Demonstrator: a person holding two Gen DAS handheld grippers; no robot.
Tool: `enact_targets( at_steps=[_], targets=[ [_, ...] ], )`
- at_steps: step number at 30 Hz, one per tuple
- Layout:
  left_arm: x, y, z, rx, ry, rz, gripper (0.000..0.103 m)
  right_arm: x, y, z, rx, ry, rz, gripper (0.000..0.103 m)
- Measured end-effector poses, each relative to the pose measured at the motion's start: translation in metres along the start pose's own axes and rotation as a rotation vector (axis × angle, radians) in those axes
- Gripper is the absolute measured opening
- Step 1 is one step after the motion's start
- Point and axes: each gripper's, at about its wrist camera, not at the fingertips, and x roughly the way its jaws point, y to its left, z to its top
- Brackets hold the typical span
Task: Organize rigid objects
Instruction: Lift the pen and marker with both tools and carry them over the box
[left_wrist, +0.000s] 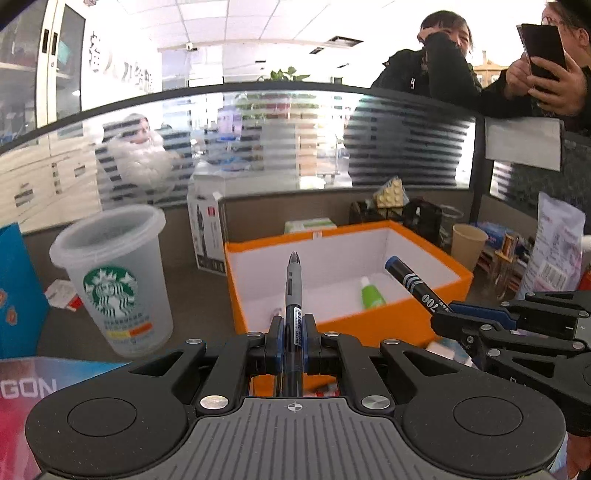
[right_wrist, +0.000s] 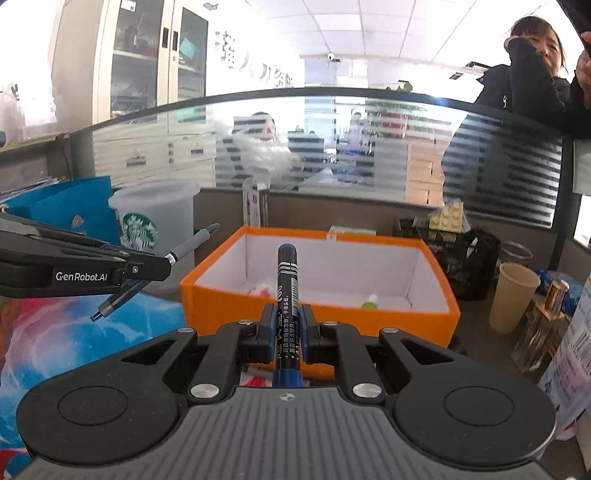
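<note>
Left tongs are clamped tight on a slim grey-and-black pen, right tongs just as tight on a fat black marker with a blue cap end, each gripped low on the barrel so the long end juts forward, ready, I'd judge, to tip in. Both point over the near wall of the orange box on the tabletop. Its white inside already holds a small green-and-white tube, and a lidded Starbucks cup stands left.
</note>
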Motion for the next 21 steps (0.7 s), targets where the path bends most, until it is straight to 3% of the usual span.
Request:
enact_targets(
  at_steps=[21],
  targets=[
    [0.060,-0.010,0.050,-0.018,-0.027,0.014,0.007,0.045,-0.034,0.034,0.056,-0.049,0.004,0.012]
  ],
)
